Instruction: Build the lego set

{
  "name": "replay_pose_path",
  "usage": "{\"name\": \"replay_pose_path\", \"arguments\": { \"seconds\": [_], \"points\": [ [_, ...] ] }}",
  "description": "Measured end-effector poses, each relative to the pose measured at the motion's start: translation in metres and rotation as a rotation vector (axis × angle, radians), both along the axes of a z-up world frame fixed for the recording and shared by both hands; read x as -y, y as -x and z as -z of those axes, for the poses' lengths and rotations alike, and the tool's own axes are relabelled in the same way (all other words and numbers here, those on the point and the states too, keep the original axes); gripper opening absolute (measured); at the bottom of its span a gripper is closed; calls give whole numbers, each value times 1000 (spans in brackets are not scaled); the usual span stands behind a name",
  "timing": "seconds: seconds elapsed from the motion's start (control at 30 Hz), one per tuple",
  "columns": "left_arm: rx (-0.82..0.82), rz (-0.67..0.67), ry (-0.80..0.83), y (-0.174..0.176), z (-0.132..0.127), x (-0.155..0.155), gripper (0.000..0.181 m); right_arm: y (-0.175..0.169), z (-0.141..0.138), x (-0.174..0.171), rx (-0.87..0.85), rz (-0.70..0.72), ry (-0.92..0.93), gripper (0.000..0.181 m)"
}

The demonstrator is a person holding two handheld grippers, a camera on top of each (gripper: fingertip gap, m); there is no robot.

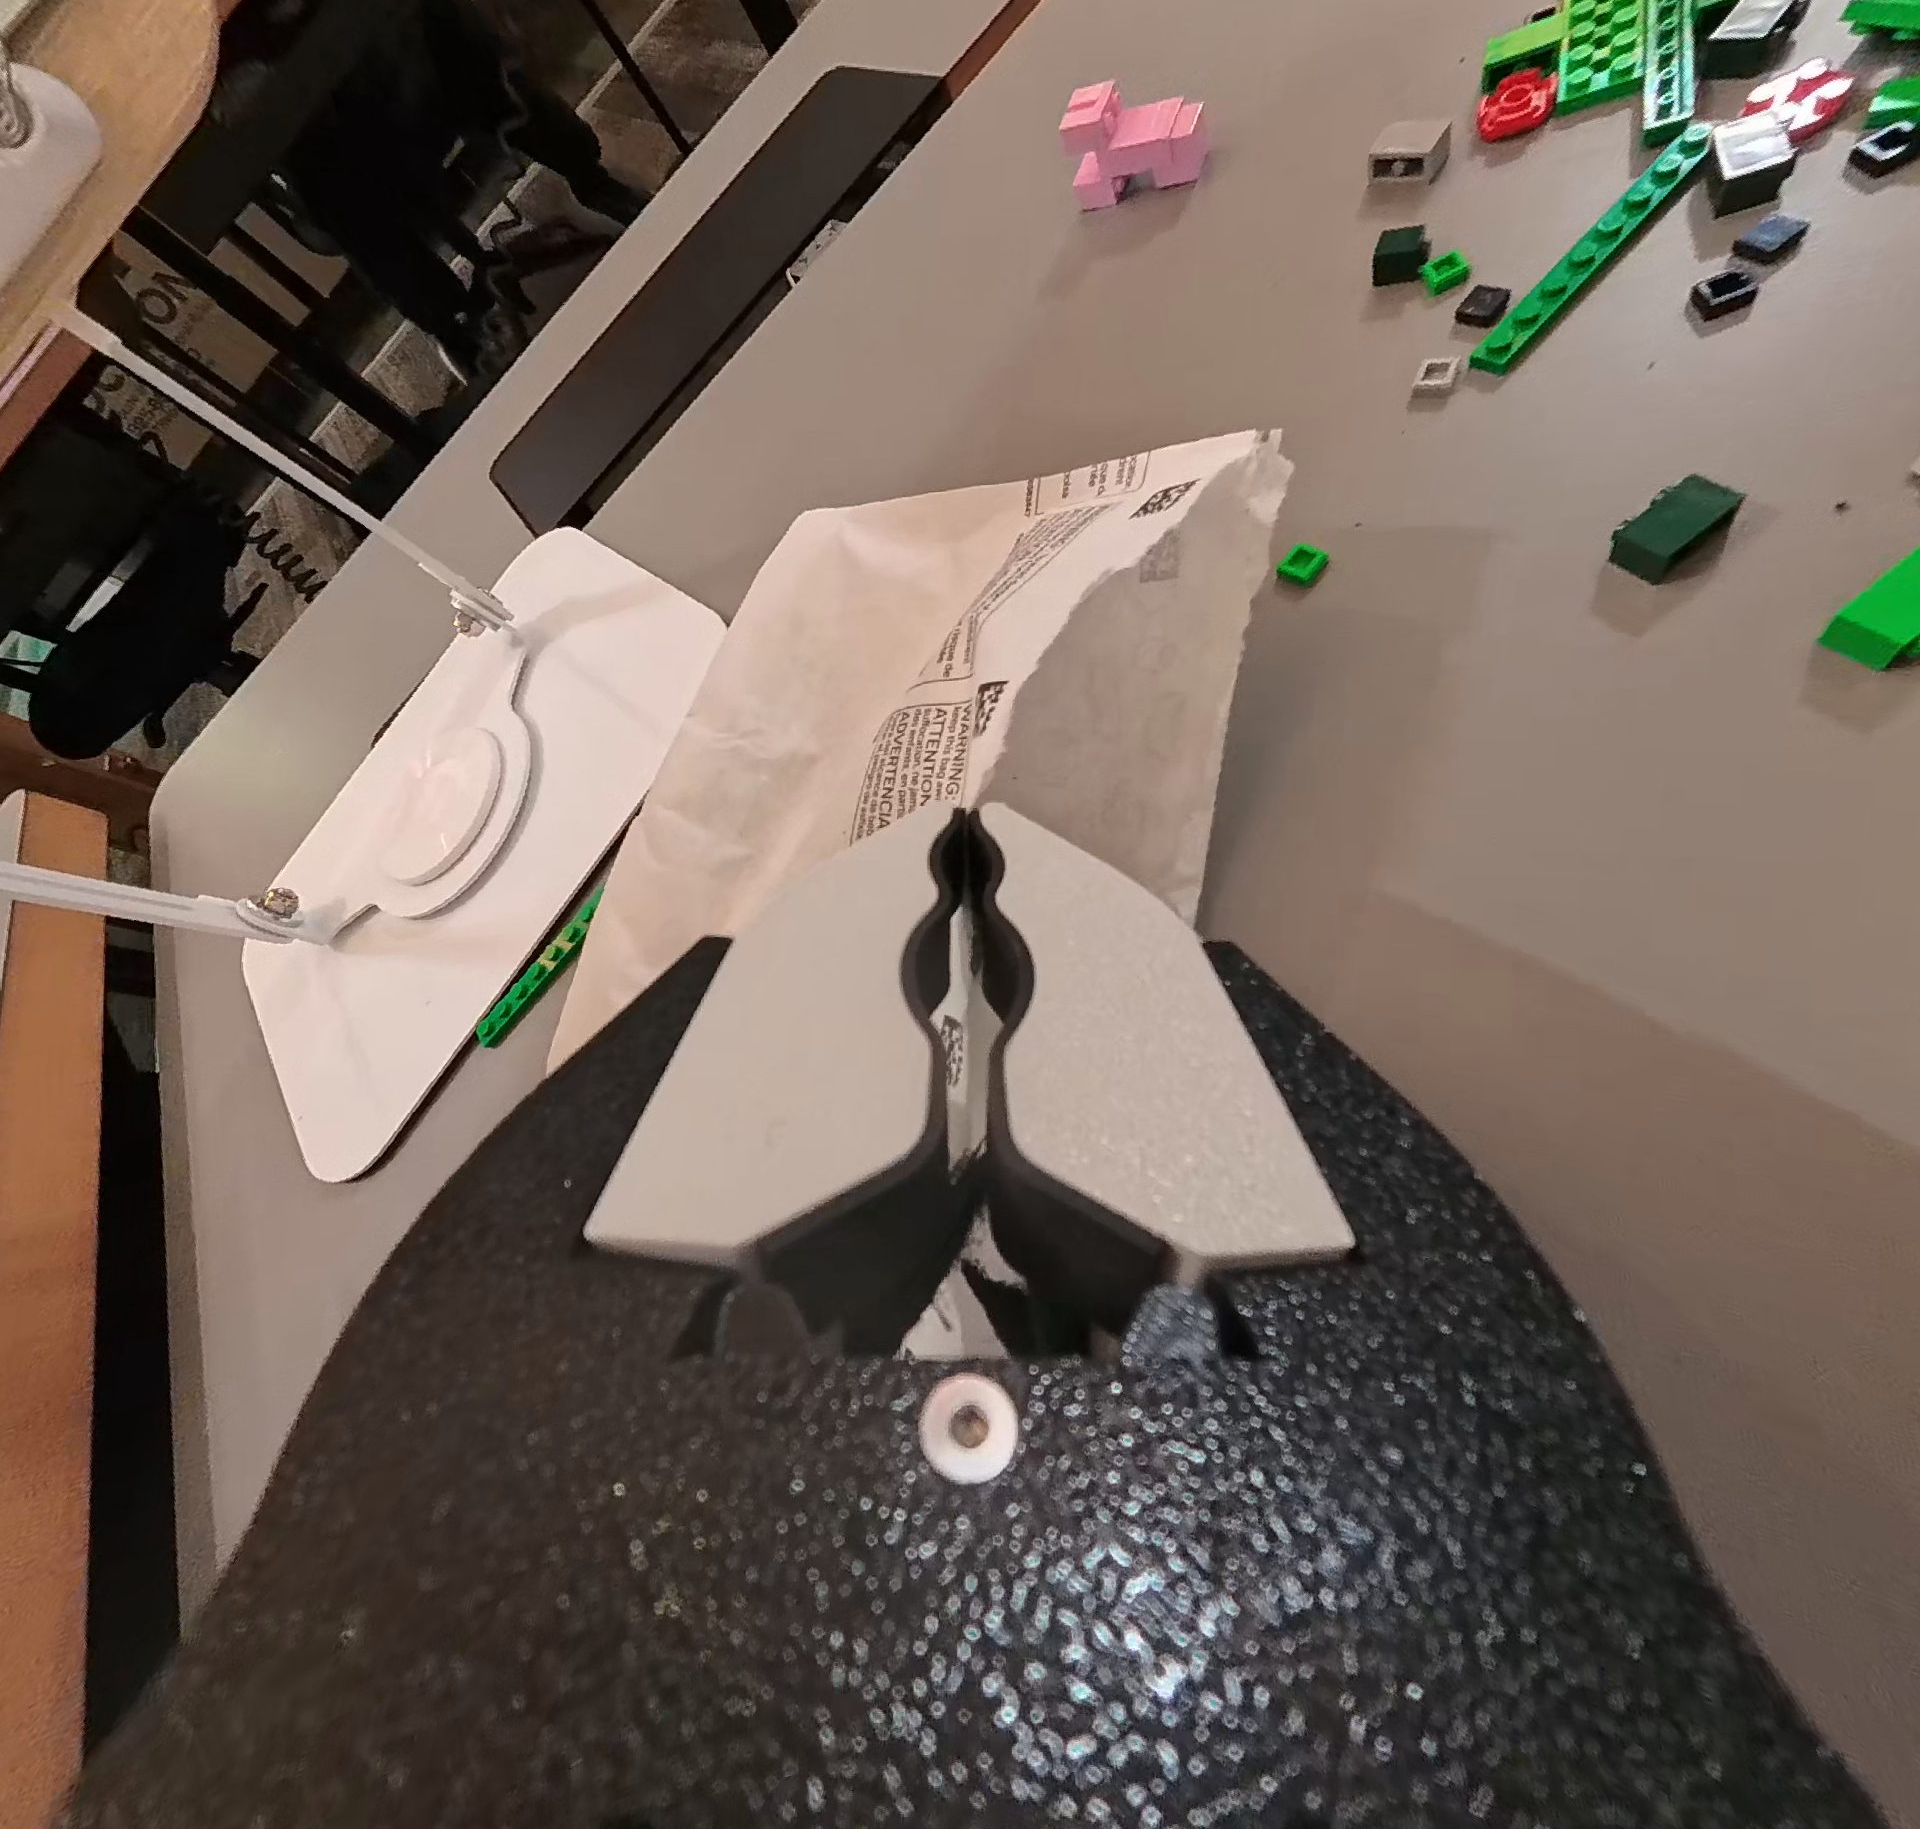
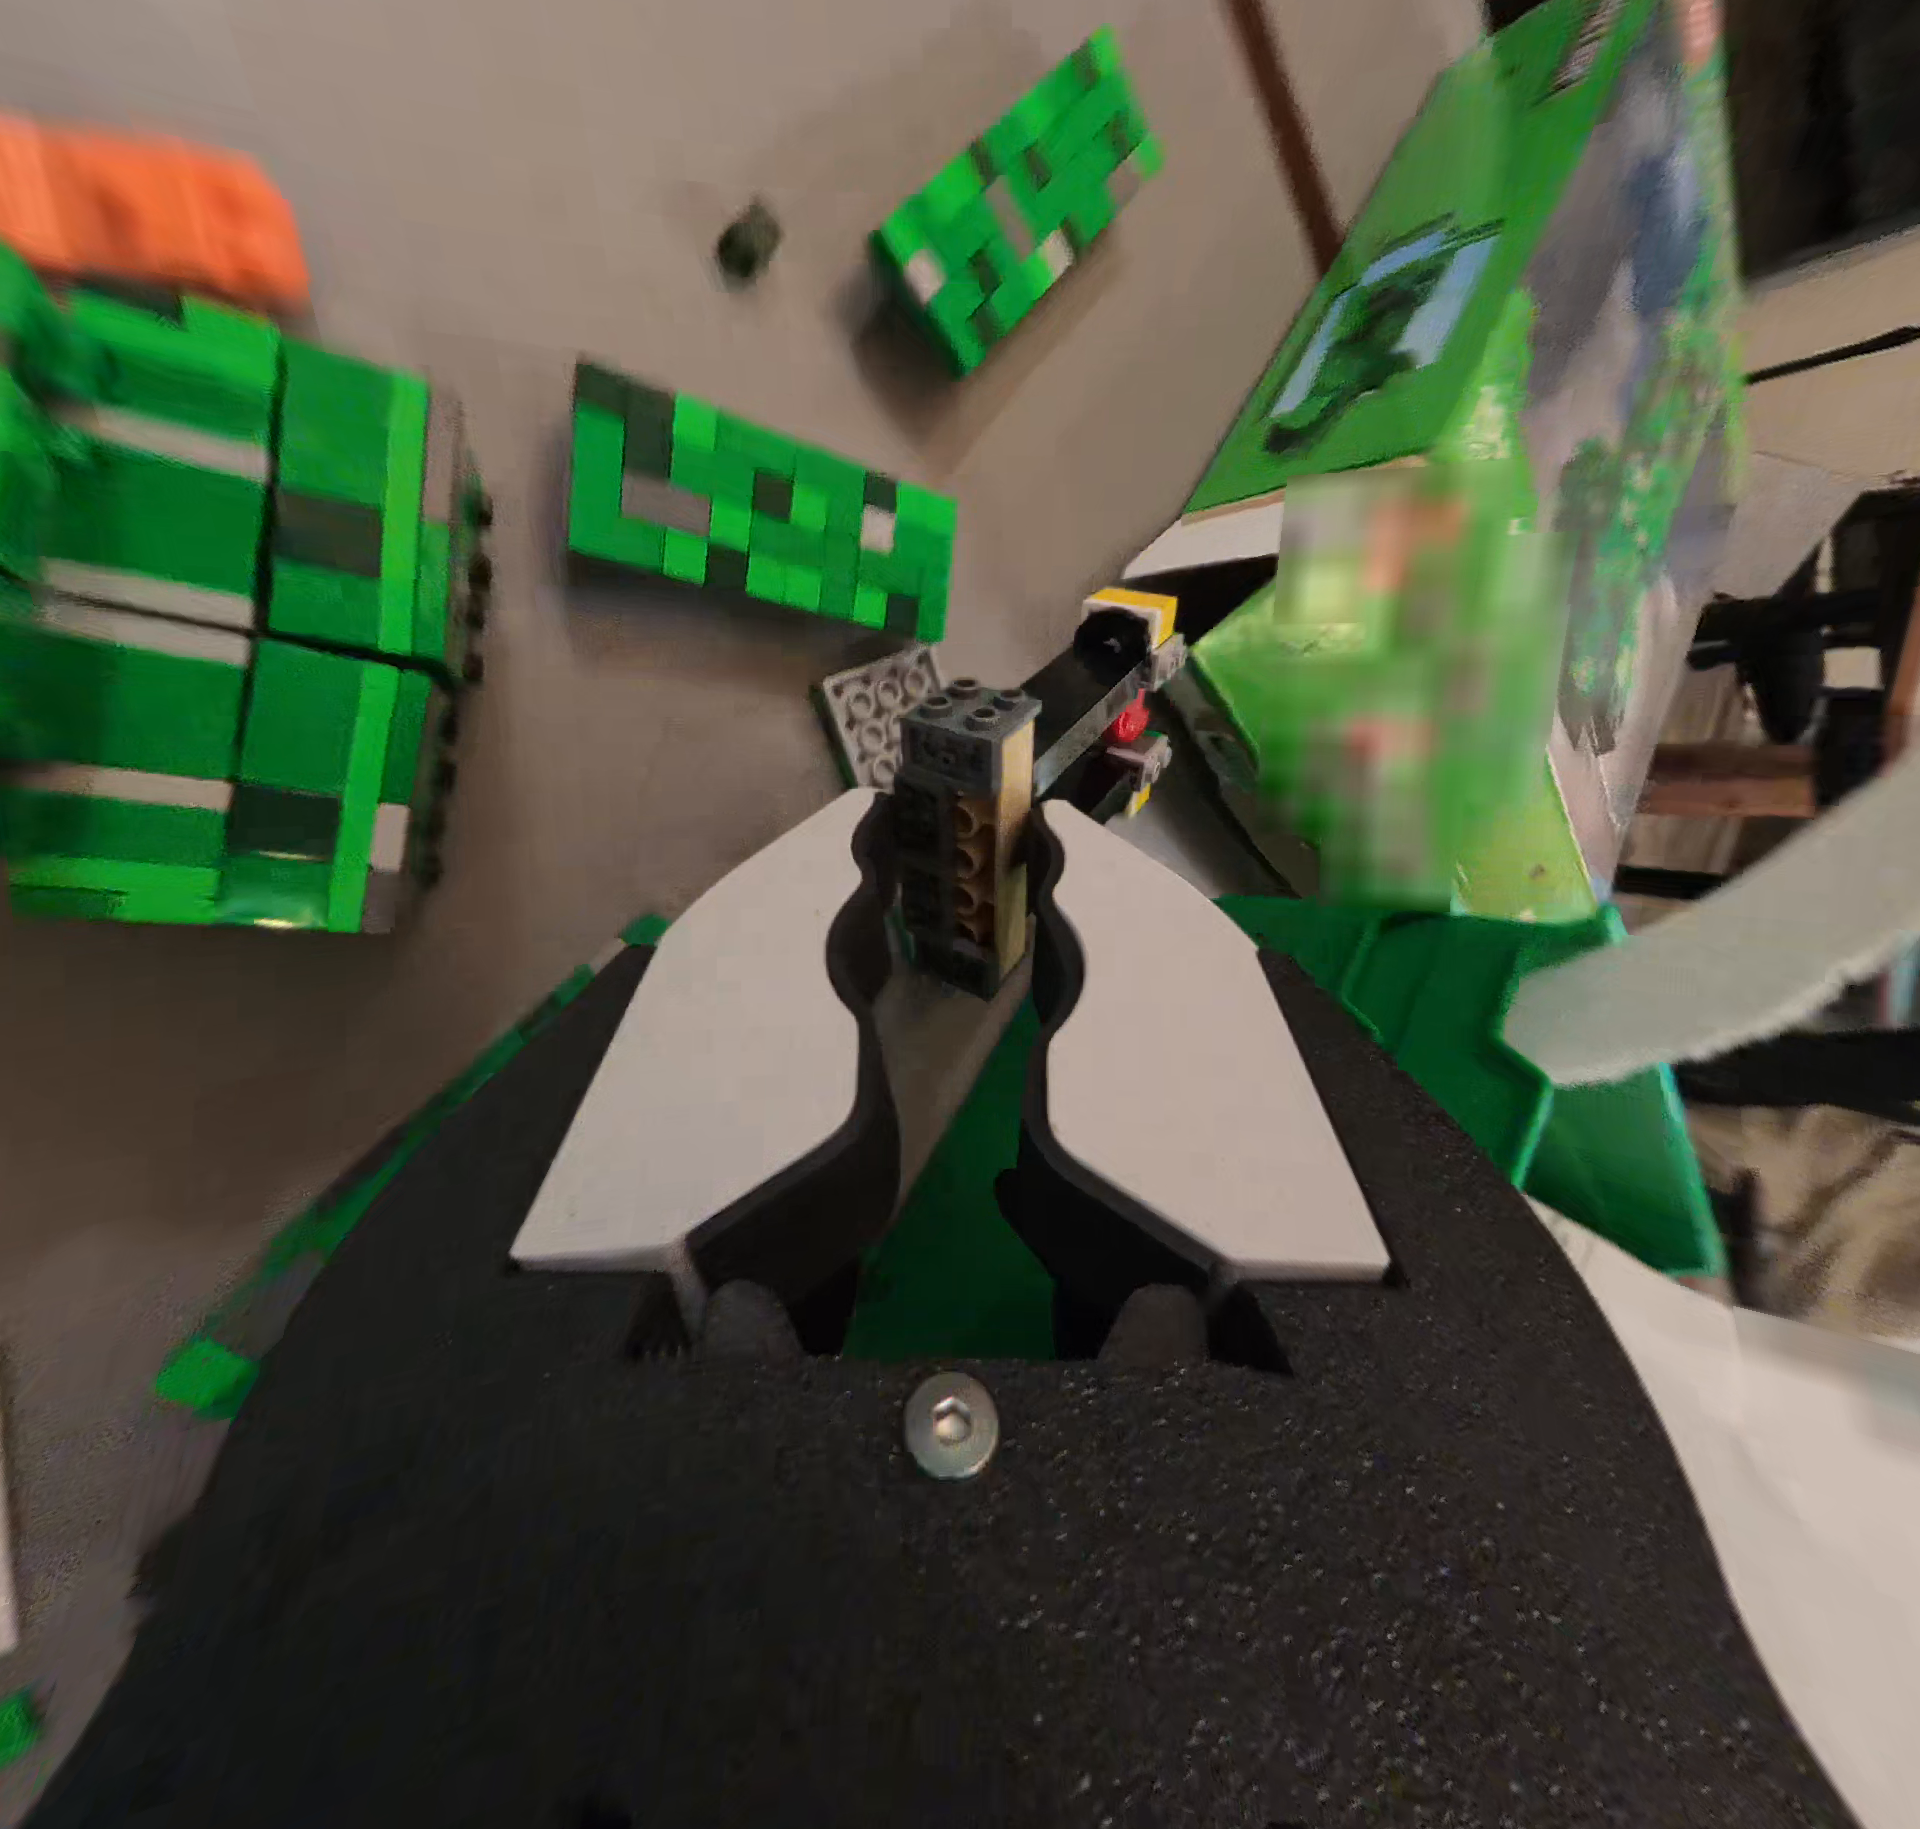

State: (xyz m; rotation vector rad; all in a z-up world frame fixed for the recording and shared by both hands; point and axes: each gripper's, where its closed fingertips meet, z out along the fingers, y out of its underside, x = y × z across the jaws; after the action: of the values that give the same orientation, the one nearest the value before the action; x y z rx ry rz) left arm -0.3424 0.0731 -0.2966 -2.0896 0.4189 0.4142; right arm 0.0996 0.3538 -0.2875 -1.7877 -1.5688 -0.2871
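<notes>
My left gripper [image 1: 968, 829] is shut on a torn white paper bag [image 1: 831, 699] with printed text, held over the grey table. Loose green plates [image 1: 1605, 13], dark bricks and a long green plate [image 1: 1590, 252] lie at the upper right, with a pink brick pig [image 1: 1132, 143] to their left. My right gripper [image 2: 956, 823] is shut on a grey and tan brick column [image 2: 966, 823], studs pointing away. Beyond it sit a black and yellow sub-assembly [image 2: 1112, 678], a big green block build [image 2: 229, 616] at left and two green tiled panels [image 2: 758, 512] [image 2: 1018, 210].
A white stand base [image 1: 447, 813] with thin white rods sits left of the bag, a green piece [image 1: 535, 979] at its edge. The green set box [image 2: 1455, 429] stands at right. An orange part [image 2: 145, 210] is upper left. The table edge runs along the left. My hands' fingertips stand some 55 centimeters from each other. My left gripper's tips are some 20 centimeters from the long green plate [image 1: 1590, 252]. The pink brick pig [image 1: 1132, 143] lies some 25 centimeters from my left tips, 35 centimeters from my right tips.
</notes>
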Motion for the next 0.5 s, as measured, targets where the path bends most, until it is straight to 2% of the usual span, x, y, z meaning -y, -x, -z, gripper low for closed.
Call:
{"name": "replay_pose_path", "arguments": {
  "seconds": [0.07, 0.2, 0.27, 0.37, 0.5],
  "points": [
    [2, 0, -1, 0, 0, 0, 0, -5, 12, -3, 138, -14, -2, 23],
    [4, 1, 0, 0, 0, 0, 0, -14, 28, -5, 305, -16, 25, 24],
    [4, 2, 2, 0, 0, 0, 0, -16, 30, -4, 347, -4, 35, 35],
    [3, 1, 1, 0, 0, 0, 0, -17, 21, 3, 321, 20, 51, 40],
    [5, 0, -3, 0, -1, 0, 0, -21, -9, 19, 193, 93, 41, 42]
  ]
}}
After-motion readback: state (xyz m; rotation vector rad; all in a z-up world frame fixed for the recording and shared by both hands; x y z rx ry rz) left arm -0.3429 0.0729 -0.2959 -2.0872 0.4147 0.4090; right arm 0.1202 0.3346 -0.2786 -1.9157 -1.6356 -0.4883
